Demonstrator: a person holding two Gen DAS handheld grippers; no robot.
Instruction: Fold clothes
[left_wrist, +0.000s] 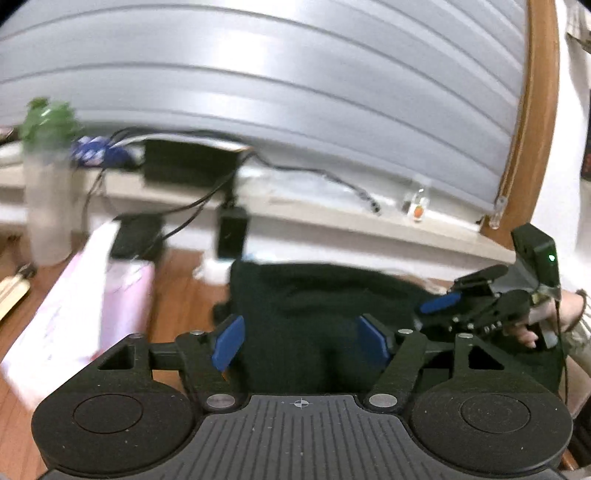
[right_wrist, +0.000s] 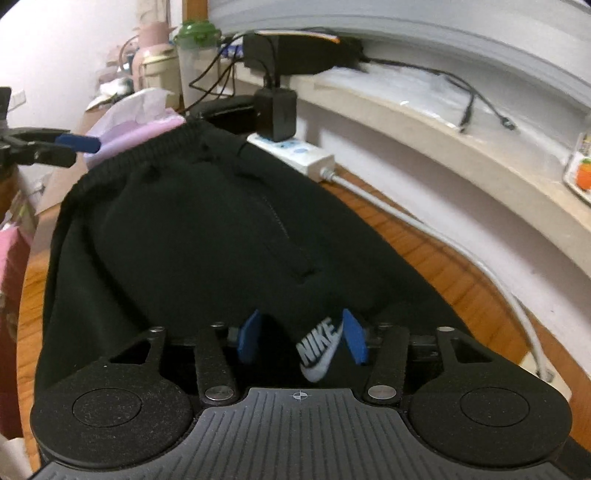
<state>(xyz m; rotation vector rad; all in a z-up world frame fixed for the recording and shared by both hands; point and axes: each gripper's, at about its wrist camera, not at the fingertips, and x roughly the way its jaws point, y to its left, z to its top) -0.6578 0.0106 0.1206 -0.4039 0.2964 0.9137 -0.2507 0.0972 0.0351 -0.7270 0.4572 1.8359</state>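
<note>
A black Nike garment (right_wrist: 192, 229) with an elastic waistband lies folded on the wooden table (right_wrist: 436, 258); it also shows in the left wrist view (left_wrist: 303, 306). My left gripper (left_wrist: 301, 341) is open, its blue pads over the garment's near part. My right gripper (right_wrist: 303, 339) is open, its blue pads either side of the white Nike logo (right_wrist: 319, 349) at the garment's near edge. The right gripper also shows in the left wrist view (left_wrist: 443, 302) at the garment's right side. The left gripper shows at the left edge of the right wrist view (right_wrist: 79, 144).
A pink tissue box (left_wrist: 85, 295) stands left of the garment. A white power strip (right_wrist: 295, 153) with a black charger (right_wrist: 277, 114) and cables lies behind it, under the window sill (right_wrist: 424, 122). A green-lidded bottle (left_wrist: 46, 181) stands far left.
</note>
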